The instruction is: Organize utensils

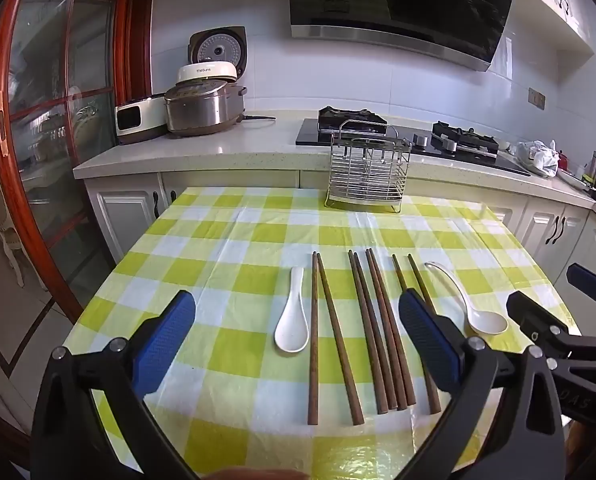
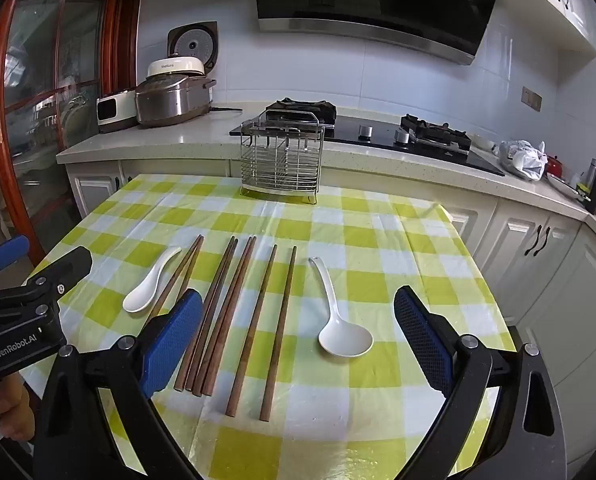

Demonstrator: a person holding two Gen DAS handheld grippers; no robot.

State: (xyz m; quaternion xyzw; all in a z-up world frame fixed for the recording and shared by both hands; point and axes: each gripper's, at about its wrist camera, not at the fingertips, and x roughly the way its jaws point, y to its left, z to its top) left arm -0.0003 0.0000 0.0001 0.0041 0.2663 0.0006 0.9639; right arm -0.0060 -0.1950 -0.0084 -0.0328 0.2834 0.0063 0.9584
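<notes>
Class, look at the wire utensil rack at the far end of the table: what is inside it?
The rack appears empty: through its wires only inner dividers and a pale base tray show. No chopsticks or spoons are in it. Its bottom is partly screened by the wires, so small items cannot be ruled out.

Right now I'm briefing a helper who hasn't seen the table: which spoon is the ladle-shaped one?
On the green-checked tablecloth, find the row of brown chopsticks. The ladle-shaped spoon lies at their right end. Unlike the short spoon on the left, it has a long thin handle and round bowl.
</notes>
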